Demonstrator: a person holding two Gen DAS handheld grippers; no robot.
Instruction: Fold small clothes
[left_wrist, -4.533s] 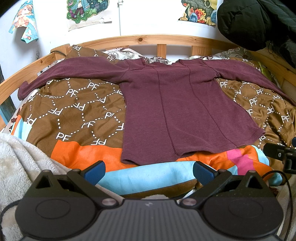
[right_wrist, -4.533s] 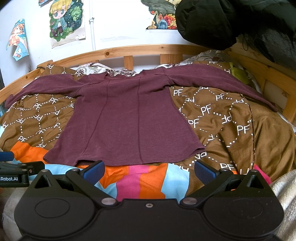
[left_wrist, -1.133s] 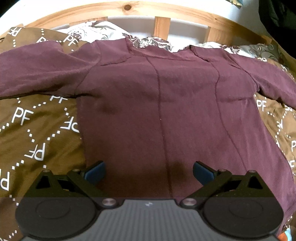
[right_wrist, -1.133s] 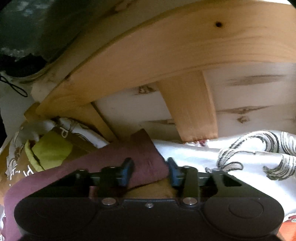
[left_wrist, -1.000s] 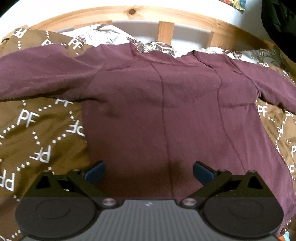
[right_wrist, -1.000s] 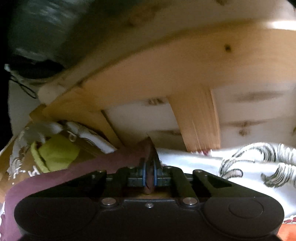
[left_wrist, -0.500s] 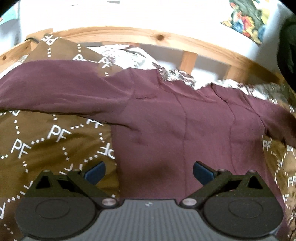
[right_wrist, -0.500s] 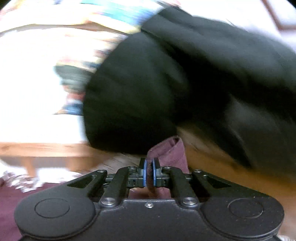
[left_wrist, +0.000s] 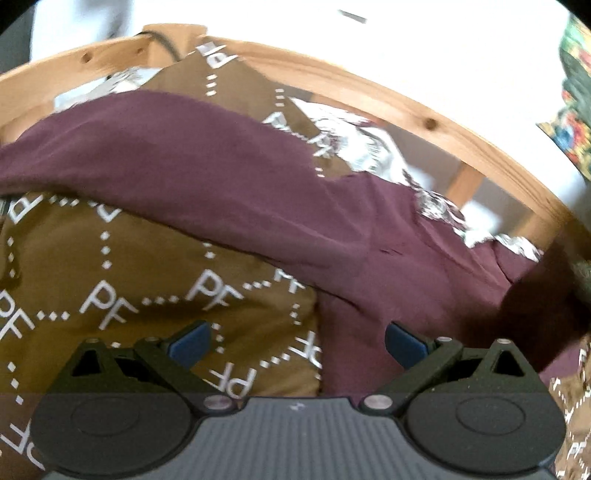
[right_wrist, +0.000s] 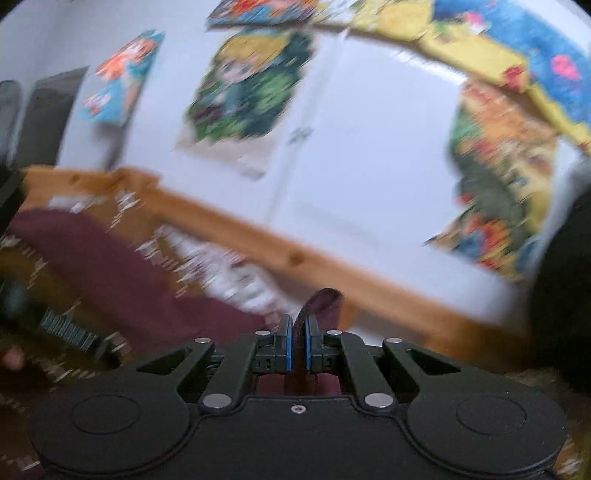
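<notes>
A maroon long-sleeved shirt (left_wrist: 376, 266) lies on the brown PF-print bedspread (left_wrist: 122, 280). Its left sleeve (left_wrist: 155, 162) stretches out to the left. My left gripper (left_wrist: 297, 341) is open and empty, low over the bedspread beside the shirt's left side. My right gripper (right_wrist: 298, 345) is shut on the cuff of the shirt's right sleeve (right_wrist: 323, 304), which sticks up between the pads. The right wrist view is blurred; it shows the left sleeve (right_wrist: 122, 280) at lower left. A dark fold of maroon cloth (left_wrist: 535, 314) hangs at the right edge of the left wrist view.
The wooden bed frame (left_wrist: 424, 122) curves along the back, with a patterned pillow (left_wrist: 369, 144) against it. Posters (right_wrist: 251, 85) hang on the white wall. A dark jacket (right_wrist: 565, 288) hangs at the right.
My right gripper closed on the right sleeve's cuff, lifted it and swung left. My left gripper moved left towards the shirt's left sleeve and armpit, still open.
</notes>
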